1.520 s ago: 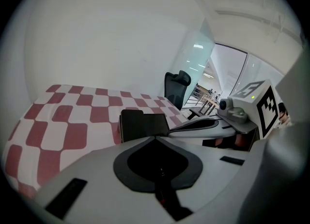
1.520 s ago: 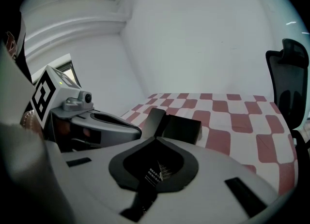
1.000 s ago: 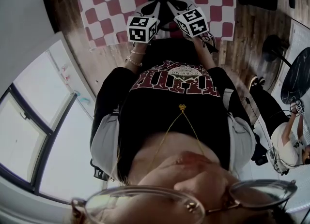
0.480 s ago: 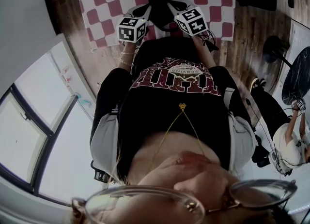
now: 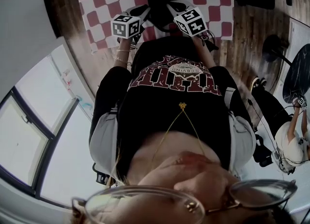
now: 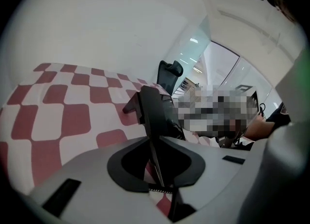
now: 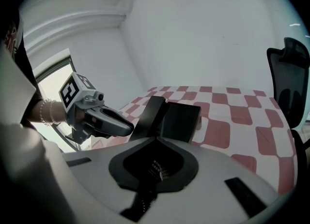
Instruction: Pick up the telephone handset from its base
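White wall rises behind a red-and-white checked cloth, and on that cloth stands the black telephone. In the head view it sits at 12 o'clock, near the top edge, with wood boards showing round the cloth. The handset cannot be told apart from the base in any view; the telephone reads as one dark block, and neither claw has hold of it.

Both claws point at the telephone from the wearer's side. The left claw comes in at about 11 o'clock in the head view and stops just short of the telephone's near corner. Its jaws have just been opening and stand narrowly apart, a thin slit between them with nothing clamped there. A beaded bracelet shows on the wrist behind its marker cube.

The right claw comes in at about 1 o'clock, close against the telephone's near side. In its own view its jaws look drawn together into a single dark slab, with nothing between them.

An office chair stands past the cloth's far end, at 3 o'clock in the right gripper view. A window fills the head view at 8 o'clock, and a second person sits at 4 o'clock by the edge.
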The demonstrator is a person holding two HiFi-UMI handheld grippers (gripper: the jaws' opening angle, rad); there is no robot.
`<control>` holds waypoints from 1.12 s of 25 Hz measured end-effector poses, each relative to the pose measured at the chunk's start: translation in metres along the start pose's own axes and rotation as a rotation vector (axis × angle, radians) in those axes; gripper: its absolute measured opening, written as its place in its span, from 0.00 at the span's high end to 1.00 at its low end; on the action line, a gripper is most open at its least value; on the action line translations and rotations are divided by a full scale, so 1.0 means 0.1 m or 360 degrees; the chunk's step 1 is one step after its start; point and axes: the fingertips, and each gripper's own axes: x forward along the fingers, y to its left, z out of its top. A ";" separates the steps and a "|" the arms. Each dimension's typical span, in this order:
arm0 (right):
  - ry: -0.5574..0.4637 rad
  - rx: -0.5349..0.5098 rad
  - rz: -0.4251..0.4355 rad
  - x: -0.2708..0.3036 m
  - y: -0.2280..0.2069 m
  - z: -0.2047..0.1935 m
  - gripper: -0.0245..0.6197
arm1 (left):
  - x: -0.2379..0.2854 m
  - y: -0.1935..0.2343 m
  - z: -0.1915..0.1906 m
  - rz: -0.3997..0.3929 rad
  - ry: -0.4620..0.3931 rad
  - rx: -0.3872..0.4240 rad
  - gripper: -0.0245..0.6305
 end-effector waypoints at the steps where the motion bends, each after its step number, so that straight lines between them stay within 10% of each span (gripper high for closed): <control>1: 0.0000 -0.0002 -0.0001 0.00 0.00 0.00 0.93 | 0.01 0.01 -0.01 -0.0008 0.0009 -0.0003 0.89; 28: 0.0000 0.0123 -0.0149 -0.17 -0.12 -0.14 0.93 | 0.29 -0.05 0.06 -0.0485 0.0105 -0.0043 0.76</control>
